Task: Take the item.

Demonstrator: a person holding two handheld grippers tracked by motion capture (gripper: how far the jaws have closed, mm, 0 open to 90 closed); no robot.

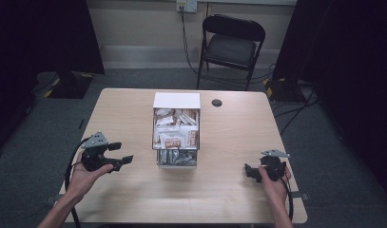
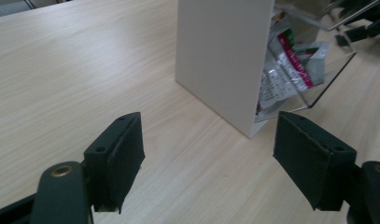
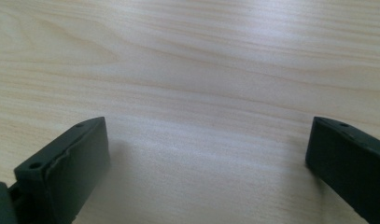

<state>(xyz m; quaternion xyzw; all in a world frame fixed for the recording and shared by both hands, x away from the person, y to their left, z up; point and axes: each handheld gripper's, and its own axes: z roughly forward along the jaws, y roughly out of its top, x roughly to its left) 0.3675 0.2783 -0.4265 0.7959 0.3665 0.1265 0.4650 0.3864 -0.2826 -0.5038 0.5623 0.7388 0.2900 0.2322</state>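
White box (image 1: 176, 100) of packets (image 1: 176, 135): we approach squarely, left gripper (image 1: 124, 158) and right gripper (image 1: 248, 172) both wide, empty.

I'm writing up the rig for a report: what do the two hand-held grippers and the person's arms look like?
Both are black. The left hand-held gripper and the right hand-held gripper each carry a grey three-cornered plate on top and trail a black cable. Their jaws are flat, rectangular black blocks with small screw holes, the pads slightly worn at the edges. The forearms are bare, with no sleeves showing.

The packets (image 1: 176, 134) in the clear box (image 1: 155, 137) carry print too small to read.
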